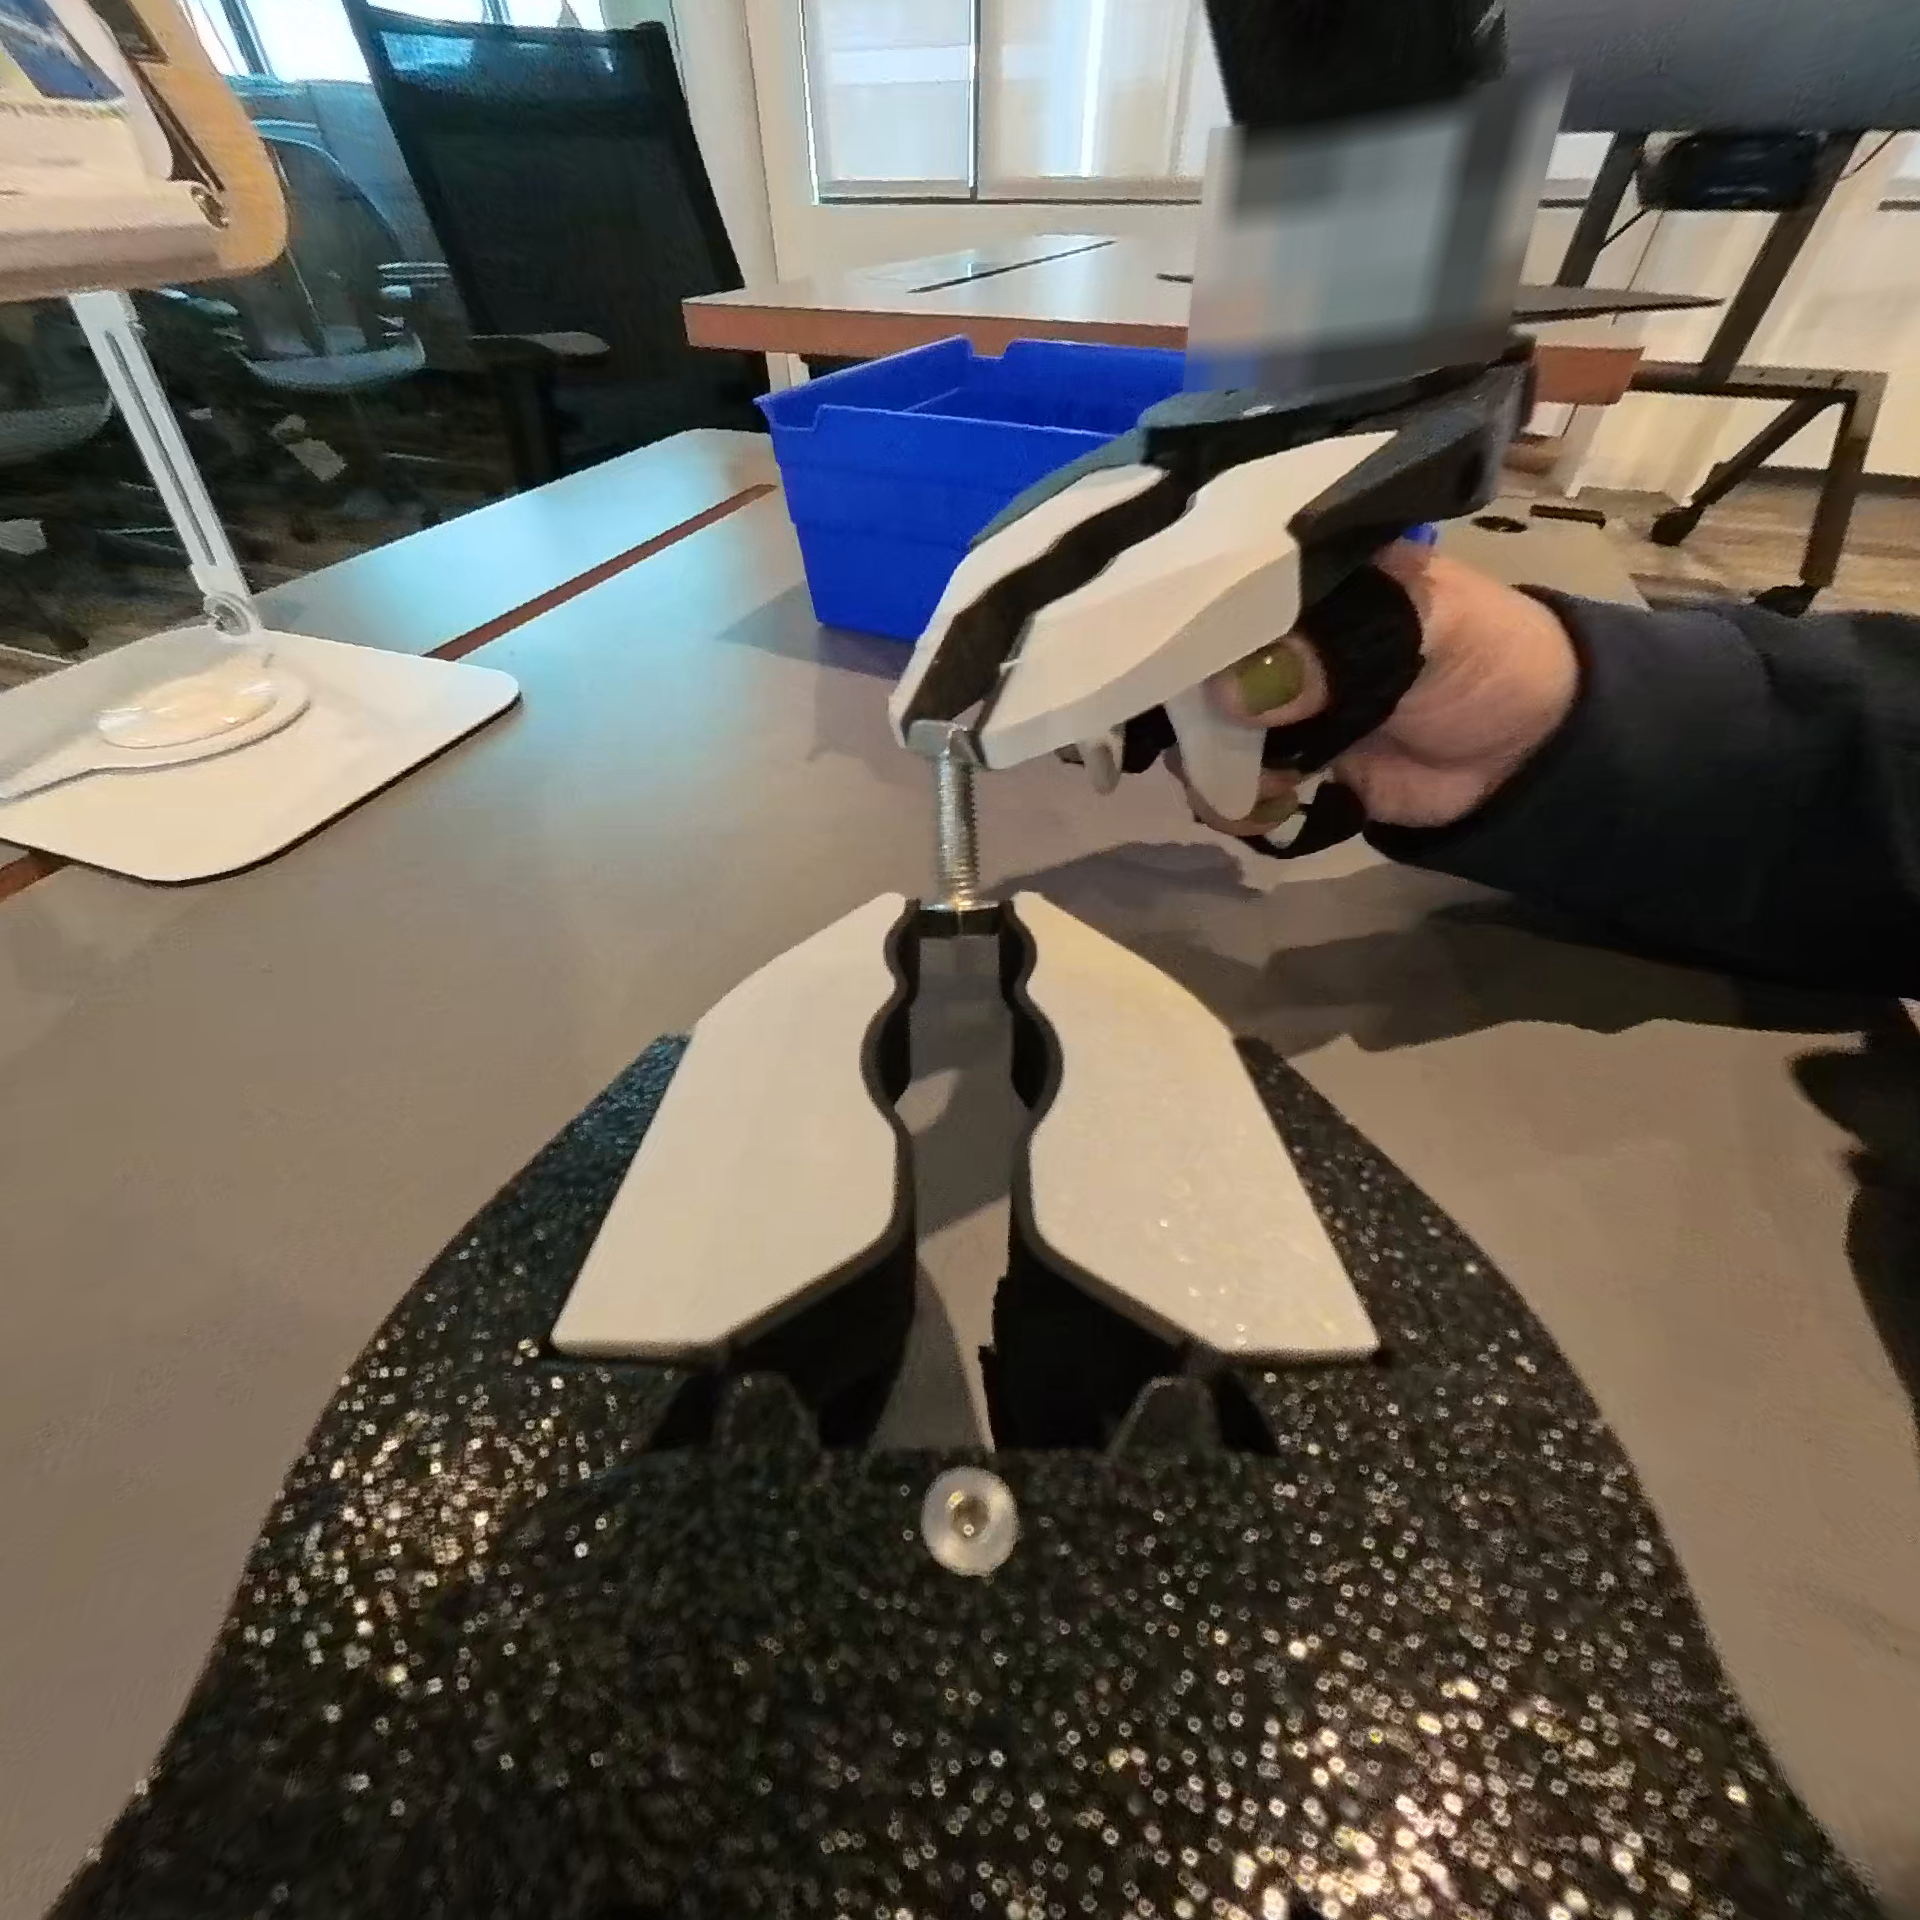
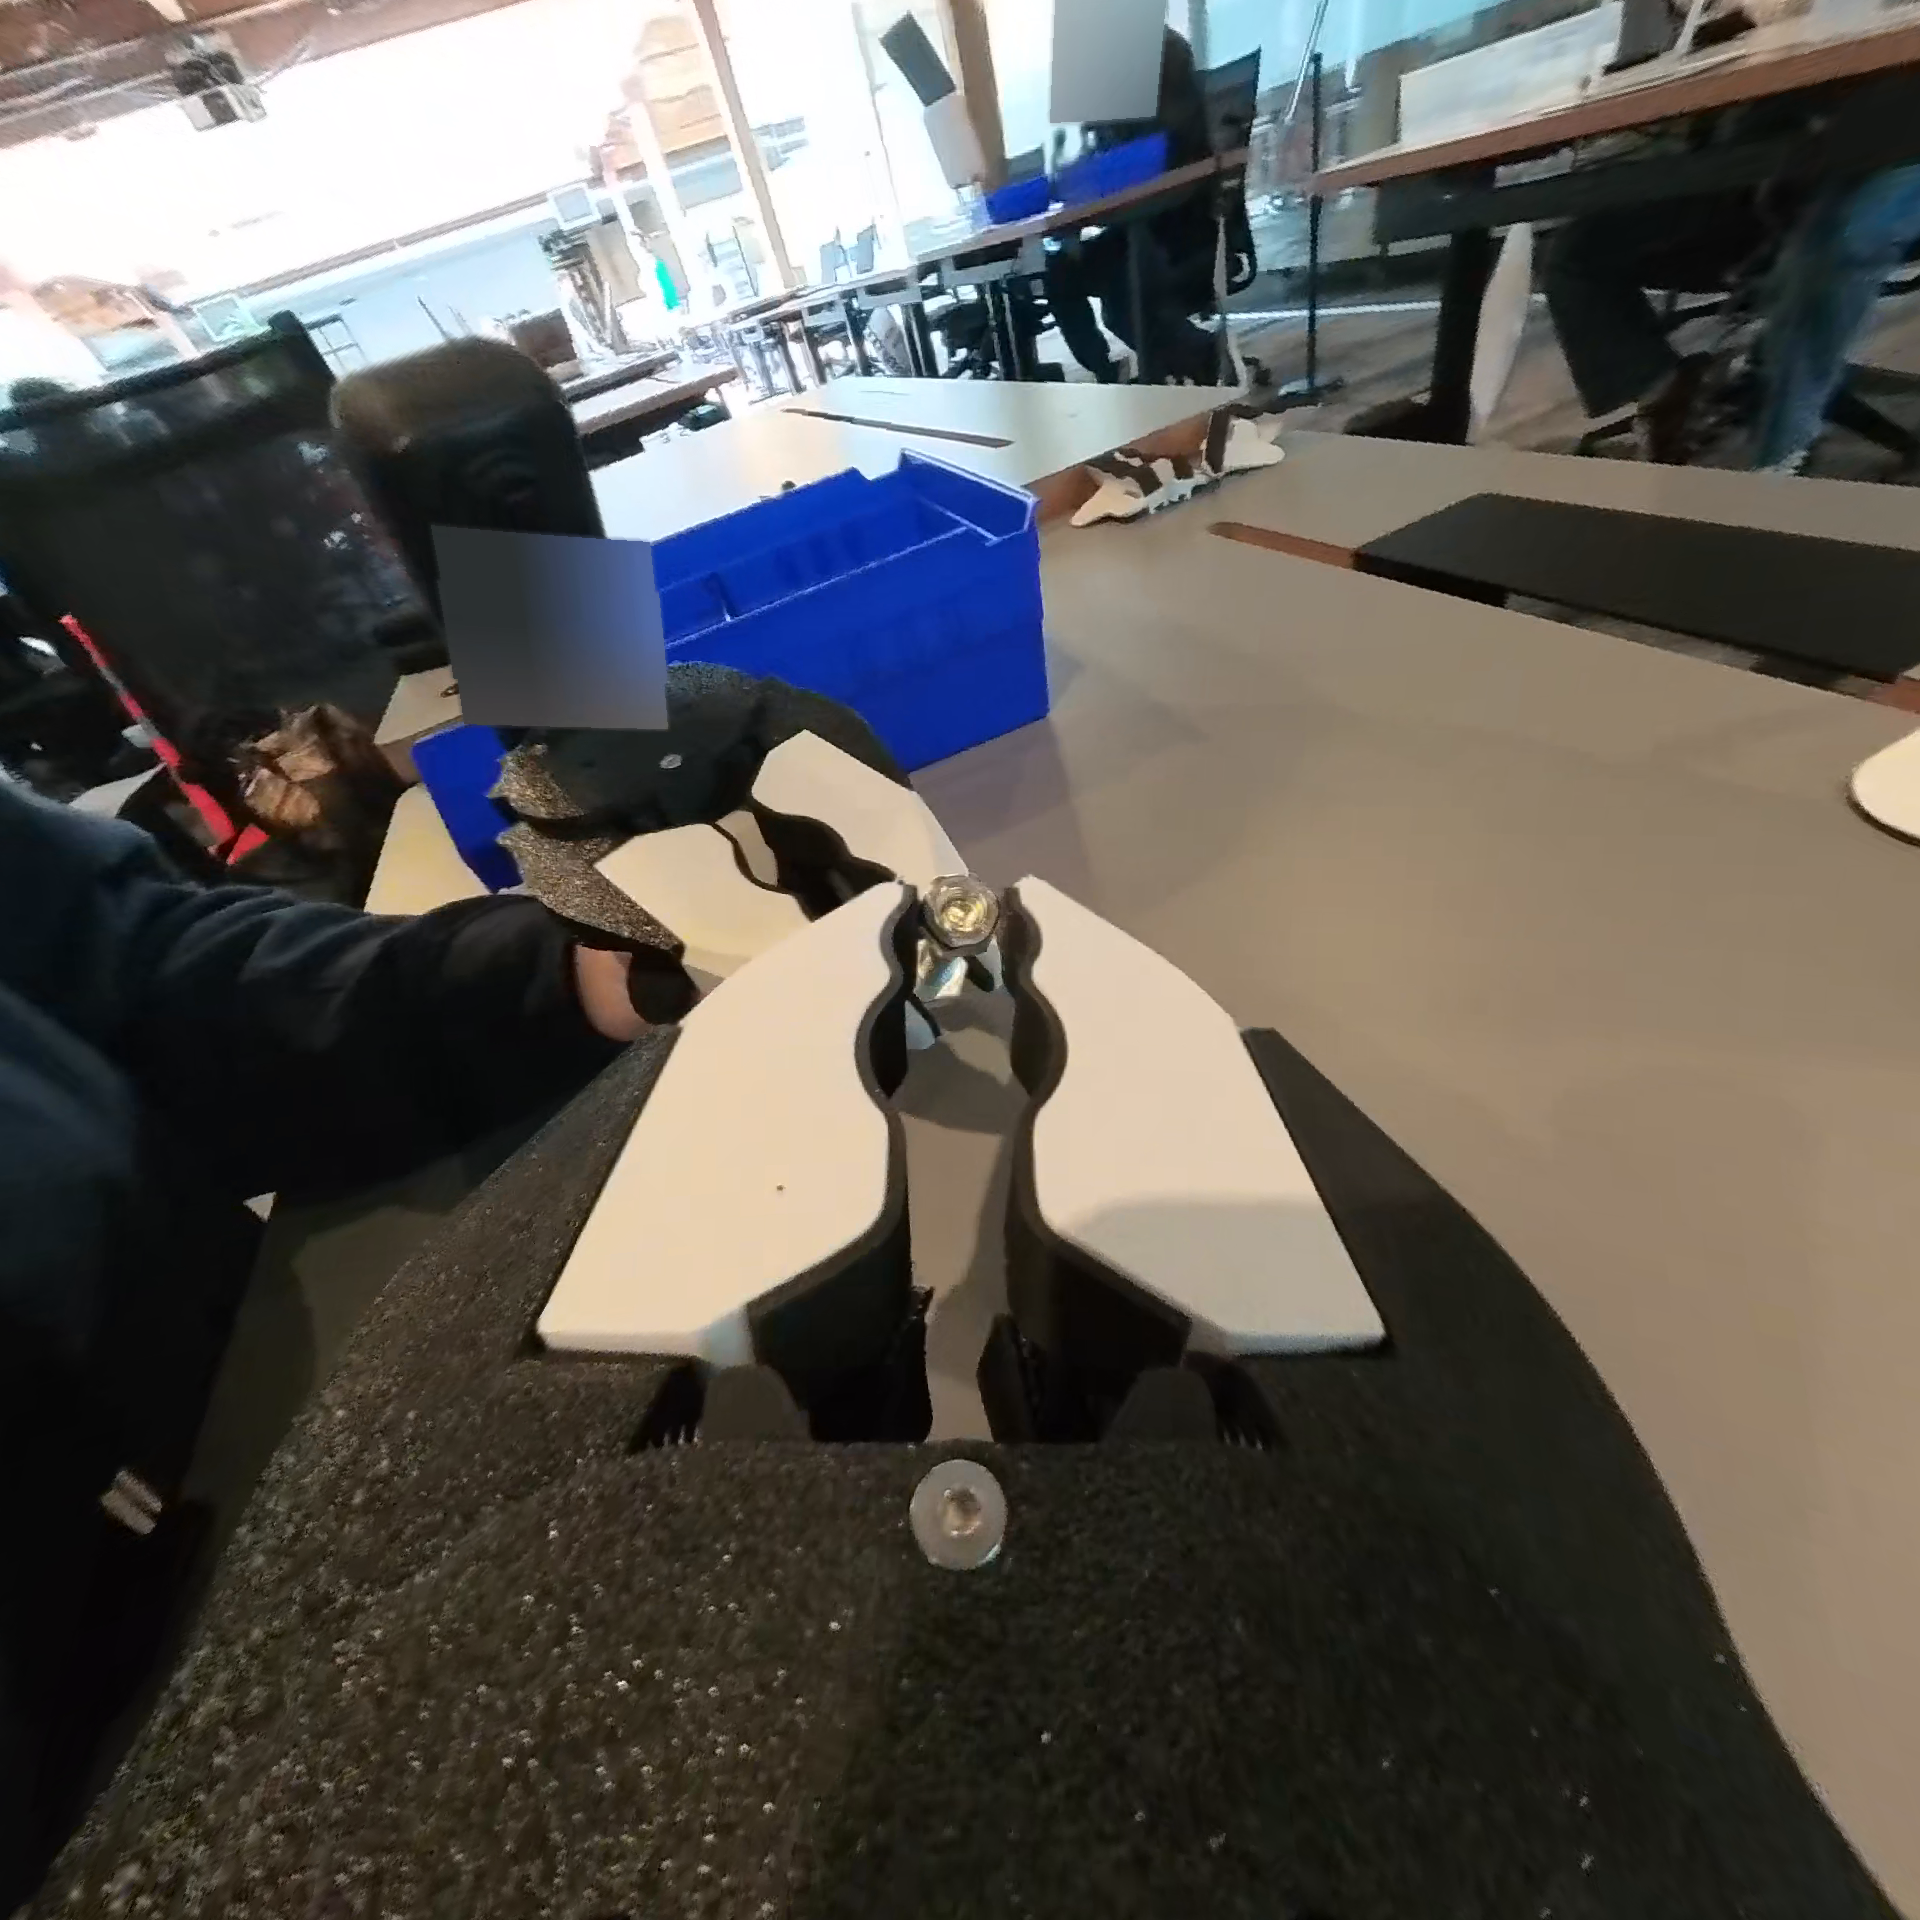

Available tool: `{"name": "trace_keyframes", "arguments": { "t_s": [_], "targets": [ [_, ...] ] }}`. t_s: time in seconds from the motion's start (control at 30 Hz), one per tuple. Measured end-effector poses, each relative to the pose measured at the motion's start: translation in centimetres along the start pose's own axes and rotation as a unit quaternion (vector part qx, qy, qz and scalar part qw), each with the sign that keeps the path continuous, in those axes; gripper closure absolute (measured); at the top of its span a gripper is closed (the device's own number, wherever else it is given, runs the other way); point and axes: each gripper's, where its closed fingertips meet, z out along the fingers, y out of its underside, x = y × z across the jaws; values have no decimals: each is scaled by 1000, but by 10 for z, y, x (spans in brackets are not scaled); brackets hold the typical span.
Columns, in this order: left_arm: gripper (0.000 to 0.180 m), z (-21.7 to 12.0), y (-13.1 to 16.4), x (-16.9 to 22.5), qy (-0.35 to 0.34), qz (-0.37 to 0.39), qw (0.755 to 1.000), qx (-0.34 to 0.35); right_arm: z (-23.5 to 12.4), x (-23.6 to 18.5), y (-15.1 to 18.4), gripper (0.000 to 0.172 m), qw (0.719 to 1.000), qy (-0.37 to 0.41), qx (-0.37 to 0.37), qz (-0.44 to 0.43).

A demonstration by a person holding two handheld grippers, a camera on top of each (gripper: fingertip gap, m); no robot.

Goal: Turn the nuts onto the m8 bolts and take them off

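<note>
Your left gripper [image 1: 958, 914] clamps the nut [image 1: 958, 921] at the bolt's [image 1: 953, 831] tip; right gripper [image 1: 951, 732] pinches its head. Most threading remains.

L gripper [image 1: 958, 920] sits low over the table [image 1: 468, 1018], nut [image 1: 958, 922] between its fingertips. Bolt [image 1: 948, 826] stands upright on the nut, threaded end in it, head up top in the R gripper [image 1: 951, 740], which comes in from above-right. Bin [image 1: 935, 457] on the table behind both. Stand base [image 1: 260, 758] on the table to the far left. Chair [image 1: 551, 229] behind the table's far edge, second table [image 1: 987, 281] behind the bin.
</note>
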Motion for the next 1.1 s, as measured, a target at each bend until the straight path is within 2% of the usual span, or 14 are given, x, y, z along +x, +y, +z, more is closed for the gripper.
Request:
{"name": "trace_keyframes", "arguments": {
  "t_s": [0.47, 0.7, 0.83, 1.1],
  "targets": [
    [167, -4, -5, 9, 45, 2, 999, 20, -4, -10, -2, 157, 999, -46, -7, -23],
    [167, -3, 1, -7, -54, 61, 996, -21, 4, 1, -1, 157, 998, 5, 23, 65],
    [167, -3, 1, -8, -48, 34, 998, -11, 5, 1, -3, 154, 996, 7, 45, 82],
    [167, -3, -2, -6, -41, 32, 999, 0, 1, -2, -13, 137, 997, 7, 66, 35]
  ]
}}
